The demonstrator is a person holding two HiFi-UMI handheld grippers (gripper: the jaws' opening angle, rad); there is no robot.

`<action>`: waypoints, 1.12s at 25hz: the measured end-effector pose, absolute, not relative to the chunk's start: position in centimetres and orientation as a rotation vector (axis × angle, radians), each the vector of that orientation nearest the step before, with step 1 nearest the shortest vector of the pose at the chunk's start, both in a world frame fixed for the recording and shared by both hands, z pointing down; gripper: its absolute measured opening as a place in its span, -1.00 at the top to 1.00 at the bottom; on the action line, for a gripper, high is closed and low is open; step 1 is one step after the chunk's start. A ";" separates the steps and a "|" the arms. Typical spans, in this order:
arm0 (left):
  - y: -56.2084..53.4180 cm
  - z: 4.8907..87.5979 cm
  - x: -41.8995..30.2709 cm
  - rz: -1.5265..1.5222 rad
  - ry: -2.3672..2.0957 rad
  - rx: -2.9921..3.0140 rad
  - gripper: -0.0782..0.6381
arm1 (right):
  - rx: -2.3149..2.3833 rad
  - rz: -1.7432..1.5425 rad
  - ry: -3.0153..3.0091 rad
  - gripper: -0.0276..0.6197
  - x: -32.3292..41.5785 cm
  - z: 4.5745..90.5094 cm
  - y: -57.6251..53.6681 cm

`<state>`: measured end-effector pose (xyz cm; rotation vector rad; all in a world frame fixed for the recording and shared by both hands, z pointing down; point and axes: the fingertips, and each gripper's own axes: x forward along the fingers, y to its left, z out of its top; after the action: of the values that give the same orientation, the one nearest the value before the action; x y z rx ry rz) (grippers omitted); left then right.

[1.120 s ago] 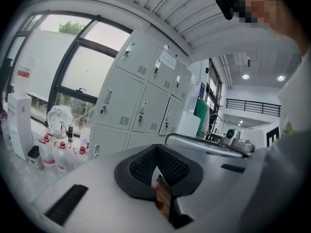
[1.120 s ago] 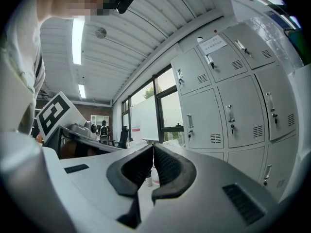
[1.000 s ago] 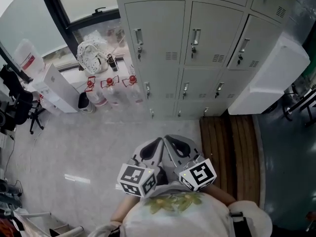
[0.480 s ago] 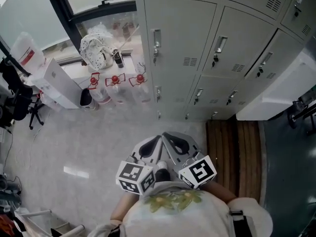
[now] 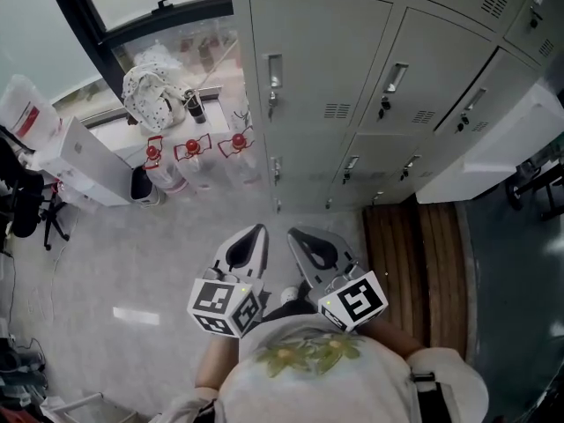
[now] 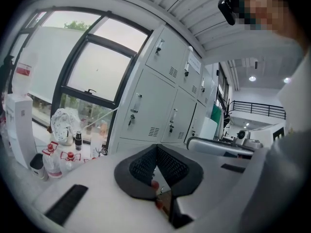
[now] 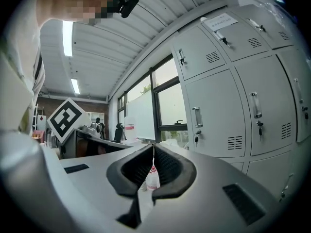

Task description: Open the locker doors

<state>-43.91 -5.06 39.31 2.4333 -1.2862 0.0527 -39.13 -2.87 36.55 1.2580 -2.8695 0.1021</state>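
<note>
We stand on a pale, speckled floor [image 5: 97, 254] facing a bank of grey lockers [image 5: 370, 161]. Their doors [image 5: 322, 60] are all closed, each with an upright handle and a small vent. Left of the lockers is a dark-framed window [image 5: 132, 25]. Below it sit a spotted bag [image 5: 145, 91], three red-capped bottles [image 5: 192, 161] and a white box [image 5: 75, 157]. Wooden slats [image 5: 410, 245] lie on the floor at the lockers' foot, to our right.

We hold both grippers low before us, well short of the lockers. The left gripper [image 5: 257, 229] has its jaws pressed together on nothing, and so does the right gripper [image 5: 293, 234].

A second ago the two grippers sat tight against each other. Now a gap shows between them, with the left one further left. The lockers stand nearer and fill more of the head view.
</note>
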 end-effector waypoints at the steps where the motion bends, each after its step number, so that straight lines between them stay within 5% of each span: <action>1: -5.6 39.2 -44.1 0.050 -1.292 2.435 0.70 | 1.268 0.109 -2.860 0.82 -39.1 36.5 -3.4; 28: -17.3 37.5 -46.5 0.076 -1.334 2.478 0.70 | 1.328 -0.004 -2.863 0.74 -41.1 33.4 -19.4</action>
<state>-46.50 -17.30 37.53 2.4783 -1.3342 0.0761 -41.13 -19.40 33.35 1.3281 -2.8629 -0.0035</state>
